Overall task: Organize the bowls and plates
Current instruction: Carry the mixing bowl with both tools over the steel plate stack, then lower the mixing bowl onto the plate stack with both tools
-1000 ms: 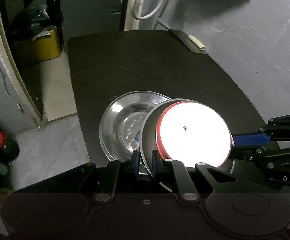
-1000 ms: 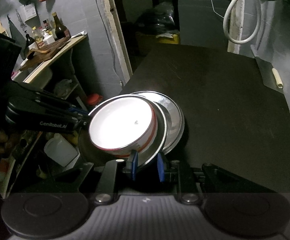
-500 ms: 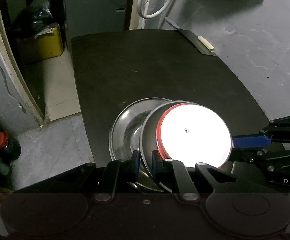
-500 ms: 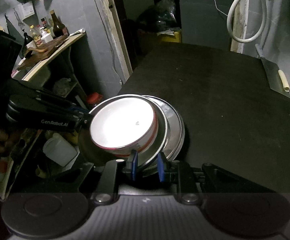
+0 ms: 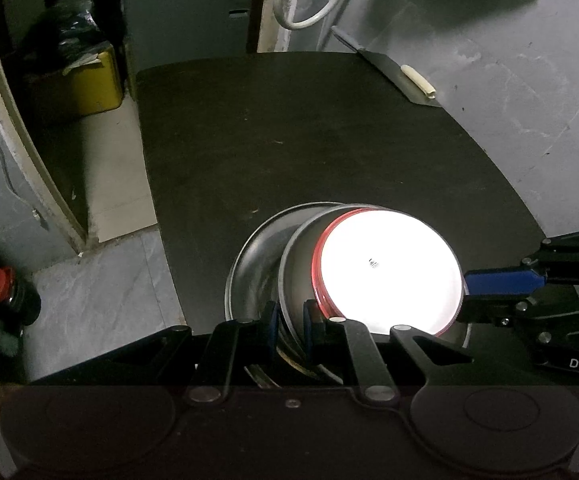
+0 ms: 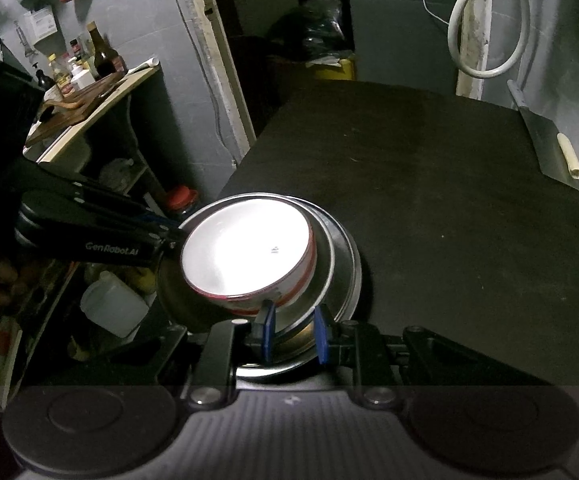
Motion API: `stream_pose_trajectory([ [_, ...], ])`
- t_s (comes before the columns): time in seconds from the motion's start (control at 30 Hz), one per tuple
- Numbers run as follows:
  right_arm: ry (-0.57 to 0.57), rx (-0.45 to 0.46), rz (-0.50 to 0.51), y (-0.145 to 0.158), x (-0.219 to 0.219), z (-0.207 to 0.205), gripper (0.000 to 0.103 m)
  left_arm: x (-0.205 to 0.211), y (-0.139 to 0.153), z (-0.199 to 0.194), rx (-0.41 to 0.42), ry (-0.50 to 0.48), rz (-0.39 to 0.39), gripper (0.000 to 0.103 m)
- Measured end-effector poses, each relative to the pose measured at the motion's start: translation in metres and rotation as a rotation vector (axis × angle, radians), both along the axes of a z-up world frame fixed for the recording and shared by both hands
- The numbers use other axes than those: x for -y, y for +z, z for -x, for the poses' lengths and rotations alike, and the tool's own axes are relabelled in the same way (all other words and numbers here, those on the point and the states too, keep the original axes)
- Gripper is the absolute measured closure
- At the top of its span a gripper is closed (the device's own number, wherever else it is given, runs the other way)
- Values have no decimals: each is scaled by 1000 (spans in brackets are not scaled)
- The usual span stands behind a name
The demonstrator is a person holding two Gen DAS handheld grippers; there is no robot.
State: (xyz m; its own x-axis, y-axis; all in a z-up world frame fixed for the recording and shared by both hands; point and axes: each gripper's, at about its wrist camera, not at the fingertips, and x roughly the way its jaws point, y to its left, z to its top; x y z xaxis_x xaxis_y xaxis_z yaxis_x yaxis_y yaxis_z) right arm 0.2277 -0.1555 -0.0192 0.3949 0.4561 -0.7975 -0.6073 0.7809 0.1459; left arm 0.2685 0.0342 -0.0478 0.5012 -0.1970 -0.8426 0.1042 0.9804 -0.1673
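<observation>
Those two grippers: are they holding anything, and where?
Both grip the steel plate carrying the red-rimmed white bowl by its rim: left gripper and right gripper on opposite edges.

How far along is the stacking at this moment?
Done: the white bowl already sits inside the upper steel plate. In hand: the left gripper and right gripper each grip that plate's rim, holding it over the lower steel plate on the black table. Left: lowering it and releasing.
</observation>
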Motion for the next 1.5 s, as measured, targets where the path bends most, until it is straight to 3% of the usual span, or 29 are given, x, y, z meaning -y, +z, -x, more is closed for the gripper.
stream_pose_trajectory([
  [0.27, -8, -12, 4, -3, -2, -4, 79, -2, -3, -6, -4, -11, -6, 91],
  [0.33, 17, -17, -32, -1, -3, -4, 100, -2, -2, -8, 10, -16, -7, 92],
  [0.47, 36, 17, -7, 1, -15, -1, 100, 0, -3, -14, 2, -17, -6, 91],
  [0.57, 32, -18, -35, -3, -15, 0, 100, -2, -7, -16, -13, -17, -6, 90],
  [1.5, 7, -31, -57, -8, -9, -2, 93, -6, -5, -11, -15, 0, 16, 86],
])
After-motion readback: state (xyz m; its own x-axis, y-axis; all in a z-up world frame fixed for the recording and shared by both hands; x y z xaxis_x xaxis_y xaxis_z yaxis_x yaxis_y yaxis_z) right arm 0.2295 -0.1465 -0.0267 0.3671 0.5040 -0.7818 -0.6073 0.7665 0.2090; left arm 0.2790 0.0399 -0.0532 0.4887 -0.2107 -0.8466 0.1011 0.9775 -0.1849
